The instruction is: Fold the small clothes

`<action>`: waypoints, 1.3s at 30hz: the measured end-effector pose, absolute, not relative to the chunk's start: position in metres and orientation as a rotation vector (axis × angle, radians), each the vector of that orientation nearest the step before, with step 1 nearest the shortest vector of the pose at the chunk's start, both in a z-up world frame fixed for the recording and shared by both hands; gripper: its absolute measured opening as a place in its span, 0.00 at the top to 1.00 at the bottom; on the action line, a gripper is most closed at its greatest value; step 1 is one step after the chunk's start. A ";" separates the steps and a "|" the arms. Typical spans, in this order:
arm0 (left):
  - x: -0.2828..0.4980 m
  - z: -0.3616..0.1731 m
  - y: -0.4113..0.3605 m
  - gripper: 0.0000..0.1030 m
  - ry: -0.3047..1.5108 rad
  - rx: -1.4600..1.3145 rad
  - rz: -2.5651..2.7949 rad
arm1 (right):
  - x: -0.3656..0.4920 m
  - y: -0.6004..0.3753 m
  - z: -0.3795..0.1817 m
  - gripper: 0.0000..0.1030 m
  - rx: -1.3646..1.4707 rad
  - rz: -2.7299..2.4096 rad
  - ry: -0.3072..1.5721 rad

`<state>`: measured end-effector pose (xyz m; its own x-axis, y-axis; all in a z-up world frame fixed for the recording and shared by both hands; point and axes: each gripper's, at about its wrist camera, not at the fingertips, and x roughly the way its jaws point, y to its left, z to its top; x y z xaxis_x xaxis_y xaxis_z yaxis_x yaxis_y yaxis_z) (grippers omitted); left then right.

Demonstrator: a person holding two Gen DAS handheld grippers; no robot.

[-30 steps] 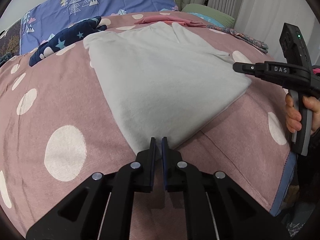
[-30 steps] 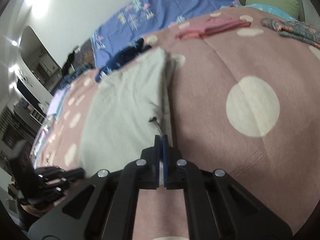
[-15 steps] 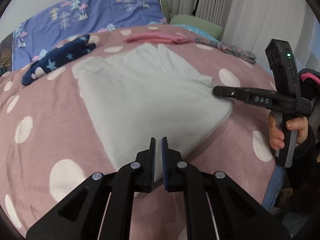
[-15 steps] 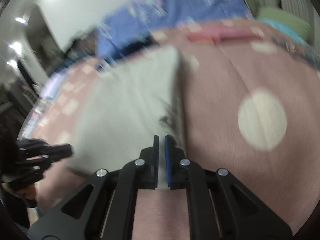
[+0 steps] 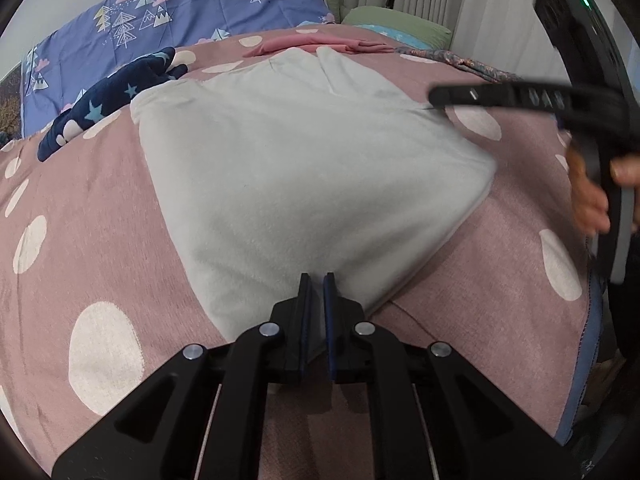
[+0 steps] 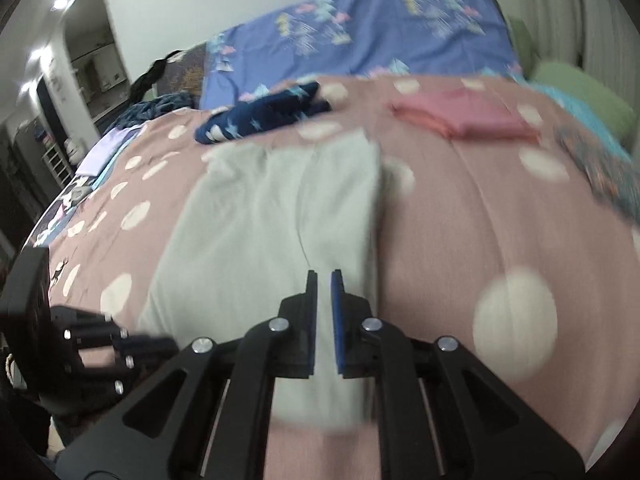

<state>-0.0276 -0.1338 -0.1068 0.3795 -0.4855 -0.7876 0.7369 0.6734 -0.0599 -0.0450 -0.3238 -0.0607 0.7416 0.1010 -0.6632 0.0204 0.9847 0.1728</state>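
Nearest me, my left gripper hangs at the near corner of the pale grey fleece garment, jaws a narrow slit apart and holding nothing; my right gripper is likewise parted and empty over its right edge. The garment lies flat, partly folded, on the pink dotted bedspread. I judge a further fold is due, so each jaw must pinch a near corner; beyond lie a navy star-print piece and folded pink clothes.
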 end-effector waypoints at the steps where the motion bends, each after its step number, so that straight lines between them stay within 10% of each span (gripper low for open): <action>1: -0.027 -0.107 -0.133 0.93 0.881 0.320 -0.800 | -0.037 -0.323 -0.059 0.92 0.158 0.058 0.730; 22: 0.180 -0.086 -0.109 0.92 0.941 -0.092 -0.649 | 0.012 -0.350 -0.111 0.87 0.195 0.021 0.806; 34: 0.229 -0.081 -0.117 0.95 0.822 0.109 -0.440 | 0.009 -0.351 -0.111 0.86 0.202 0.028 0.799; 39: 0.204 -0.082 -0.101 0.70 0.931 -0.058 -0.657 | 0.009 -0.352 -0.111 0.85 0.203 0.031 0.798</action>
<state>0.2045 -0.1008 -0.0821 0.4185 -0.5476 -0.7246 0.4988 0.8053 -0.3204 0.0089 -0.3523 -0.1114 0.6985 0.1041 -0.7080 0.0489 0.9801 0.1924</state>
